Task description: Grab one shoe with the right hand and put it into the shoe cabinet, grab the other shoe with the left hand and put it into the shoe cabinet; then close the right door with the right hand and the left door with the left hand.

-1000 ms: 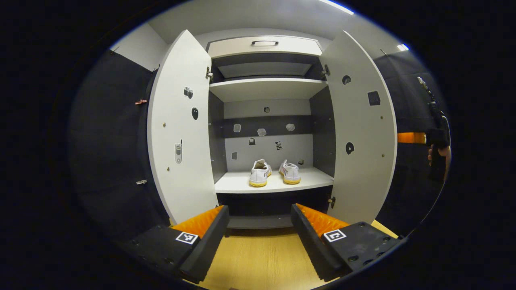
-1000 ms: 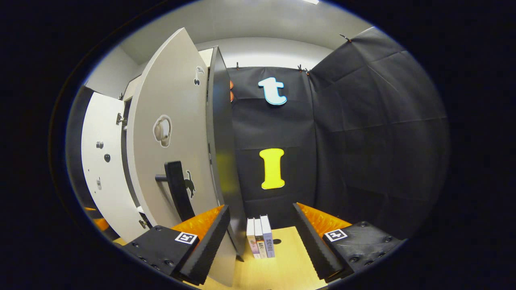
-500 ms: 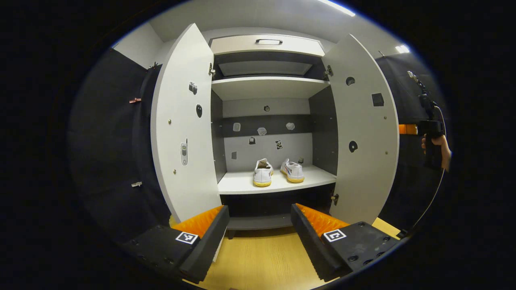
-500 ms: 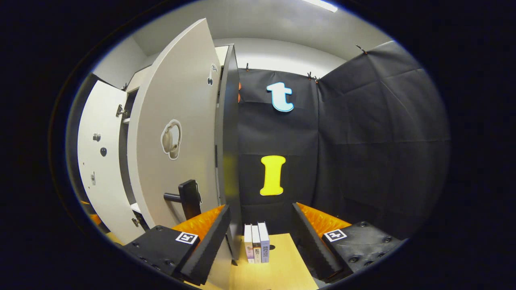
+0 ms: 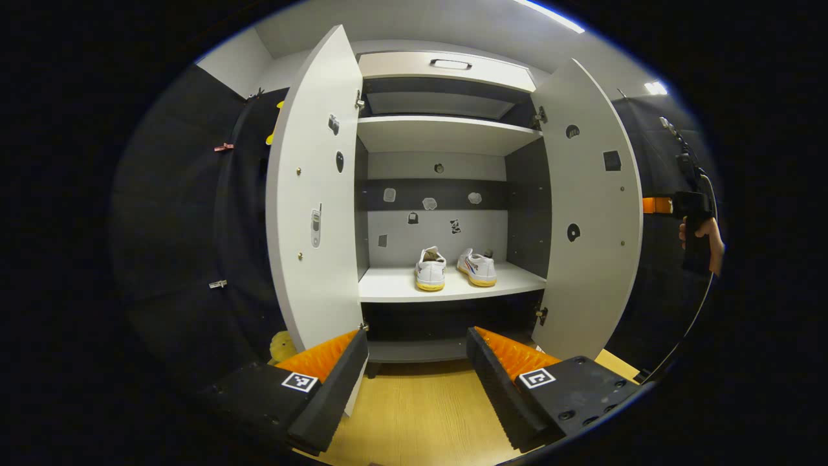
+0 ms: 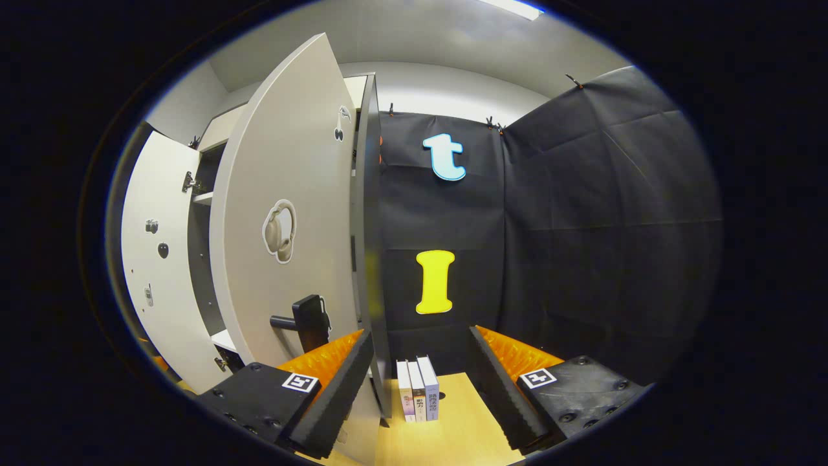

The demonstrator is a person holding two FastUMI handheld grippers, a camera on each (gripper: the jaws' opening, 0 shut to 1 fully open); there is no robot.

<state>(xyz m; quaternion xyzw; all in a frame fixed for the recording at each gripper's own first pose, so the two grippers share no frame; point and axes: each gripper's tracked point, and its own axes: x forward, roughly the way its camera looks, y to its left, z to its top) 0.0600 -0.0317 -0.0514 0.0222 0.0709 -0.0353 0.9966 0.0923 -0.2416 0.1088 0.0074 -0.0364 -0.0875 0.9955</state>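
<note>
Both views are sharp, evenly and fairly brightly lit from above: ceiling strip lights (image 5: 550,14) glare white at the top of the left gripper view, and another (image 6: 511,6) in the right gripper view. The fisheye bends the cabinet doors (image 5: 315,194) into curves toward the edges. The cabinet's lower recess (image 5: 446,320) lies in deep shadow; the black cloth wall (image 6: 582,226) reads dim.

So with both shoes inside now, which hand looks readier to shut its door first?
The right. Its open gripper sits right beside the right door, near its handle; the left gripper faces the cabinet from farther back.
</note>
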